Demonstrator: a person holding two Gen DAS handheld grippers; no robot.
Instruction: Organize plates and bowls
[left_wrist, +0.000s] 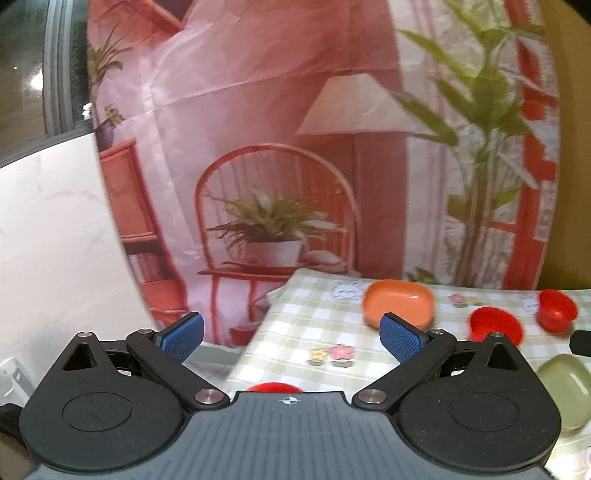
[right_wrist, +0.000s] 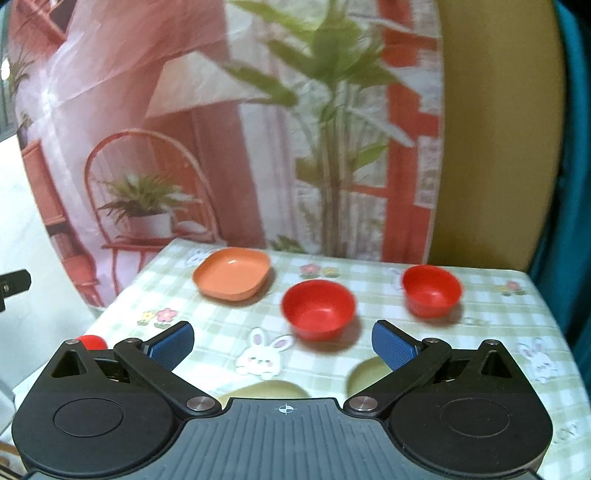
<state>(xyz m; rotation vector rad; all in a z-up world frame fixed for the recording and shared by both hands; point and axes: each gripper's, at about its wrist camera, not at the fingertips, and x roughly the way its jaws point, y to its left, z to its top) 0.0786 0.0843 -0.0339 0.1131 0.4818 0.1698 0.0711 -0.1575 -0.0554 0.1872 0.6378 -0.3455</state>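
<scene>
Dishes sit scattered over a counter covered in a green checked cloth (right_wrist: 480, 332) with bunny prints. An orange plate (right_wrist: 232, 273) lies near the far left corner. Two red bowls stand apart along the far side, one toward the middle (right_wrist: 318, 308), one toward the right edge (right_wrist: 431, 290). A pale green dish (left_wrist: 565, 384) lies near the front edge. Left gripper (left_wrist: 291, 334) and right gripper (right_wrist: 282, 341) hover above the counter, jaws spread and empty, seemingly ready to begin gathering like with like.

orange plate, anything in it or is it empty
Empty: the orange plate sits upright on the tablecloth, its inside bare.
</scene>
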